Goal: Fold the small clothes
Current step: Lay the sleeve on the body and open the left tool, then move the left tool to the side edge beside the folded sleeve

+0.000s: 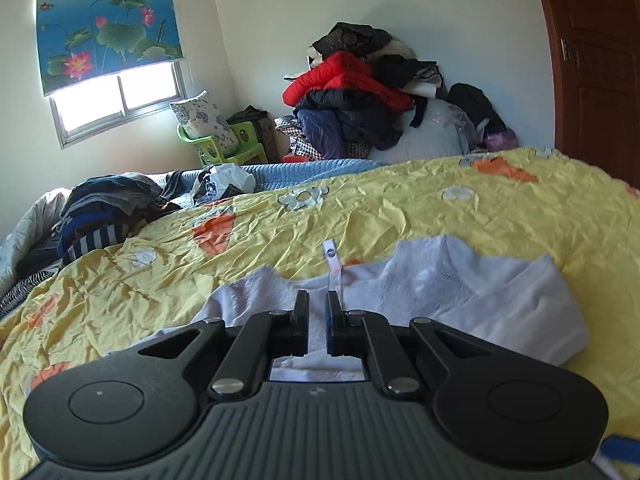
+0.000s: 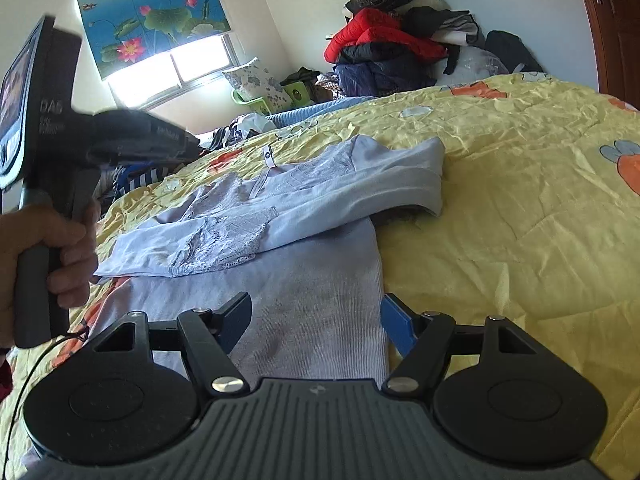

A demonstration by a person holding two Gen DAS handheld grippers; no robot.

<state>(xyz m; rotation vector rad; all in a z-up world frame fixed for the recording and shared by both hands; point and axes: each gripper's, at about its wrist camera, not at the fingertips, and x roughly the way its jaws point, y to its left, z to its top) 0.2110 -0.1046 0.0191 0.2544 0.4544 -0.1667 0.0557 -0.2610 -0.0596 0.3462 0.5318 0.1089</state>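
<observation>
A pale lilac top point(image 2: 304, 216) with lace trim lies on the yellow quilt point(image 2: 520, 184), its upper part and sleeves folded across the body. A white label point(image 2: 267, 157) sticks out at the neck. My left gripper point(image 1: 318, 304) is nearly shut, with a narrow gap between the fingers; it hovers over the top point(image 1: 460, 292) near the neckline, and no cloth shows between the fingers. My right gripper point(image 2: 316, 320) is open and empty above the lower body of the top. The left gripper's body, held in a hand point(image 2: 48, 240), shows at the left of the right wrist view.
A stack of folded dark and striped clothes point(image 1: 104, 212) lies at the far left of the bed. A big heap of coats point(image 1: 360, 96) stands against the back wall. A green stool with a pillow point(image 1: 216, 136) is under the window. A brown door point(image 1: 600, 60) is at right.
</observation>
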